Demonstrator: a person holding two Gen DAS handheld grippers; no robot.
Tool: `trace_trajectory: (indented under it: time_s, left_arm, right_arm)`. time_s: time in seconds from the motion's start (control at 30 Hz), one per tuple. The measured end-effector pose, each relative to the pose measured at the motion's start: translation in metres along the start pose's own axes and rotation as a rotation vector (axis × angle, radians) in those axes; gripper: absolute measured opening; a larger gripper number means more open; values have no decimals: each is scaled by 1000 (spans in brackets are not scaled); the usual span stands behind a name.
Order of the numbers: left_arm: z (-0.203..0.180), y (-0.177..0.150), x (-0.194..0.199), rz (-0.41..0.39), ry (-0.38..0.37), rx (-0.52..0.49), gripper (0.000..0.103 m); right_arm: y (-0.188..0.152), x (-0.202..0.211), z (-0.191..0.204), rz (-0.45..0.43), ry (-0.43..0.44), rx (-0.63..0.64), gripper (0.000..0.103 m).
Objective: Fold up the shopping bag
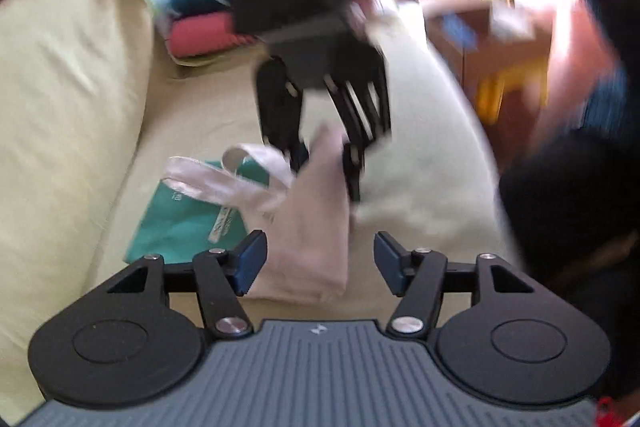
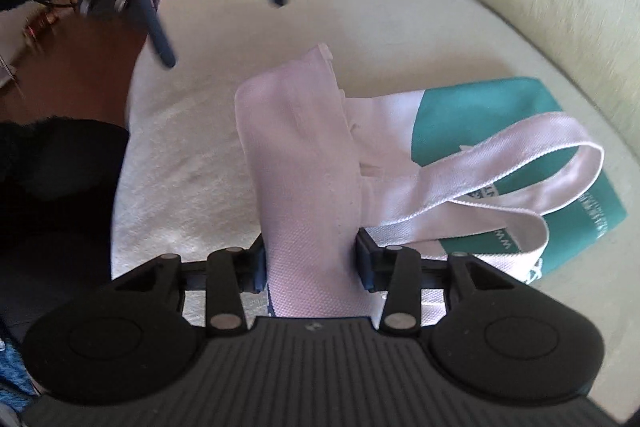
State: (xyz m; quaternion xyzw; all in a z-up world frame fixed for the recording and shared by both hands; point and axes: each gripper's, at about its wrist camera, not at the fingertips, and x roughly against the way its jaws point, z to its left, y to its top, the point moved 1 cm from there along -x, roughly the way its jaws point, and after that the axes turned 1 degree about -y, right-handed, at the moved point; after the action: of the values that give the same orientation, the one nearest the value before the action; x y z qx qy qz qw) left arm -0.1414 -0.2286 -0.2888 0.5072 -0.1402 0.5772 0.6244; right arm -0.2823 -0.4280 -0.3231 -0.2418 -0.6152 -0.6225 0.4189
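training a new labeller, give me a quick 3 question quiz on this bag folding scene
1. True or false: the left claw is clamped on the bag.
2. Which claw has the white fabric between its pads? A) left B) right C) neither
3. Fill in: the bag's far panel is white and ____.

Key: 1 false, it stands open with nothing between its fingers. 2 B. 3 teal, with two white handles lying over it, on the cream sofa.
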Motion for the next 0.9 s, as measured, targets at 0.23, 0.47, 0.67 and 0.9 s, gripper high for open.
trace_trajectory:
  time_s: [0.23,0.47,0.67,0.9]
  left_arm:
    - [-12,-22,-47,-23,50,-45,65]
    - [21,-33,-61,-86,-85,250,55]
    - [37,-32,-65,-76,-151,307,55]
    - [54,-36,-67,-90,-213,394,56]
  right_arm:
    - [7,-11,-47,-43,109,-120,38]
    - [-2,-7,-19,-146,-118,-109,66]
    - [-34,1,78,-303,-671,307,78]
    - [-53,-50,85,-188,-752,626,55]
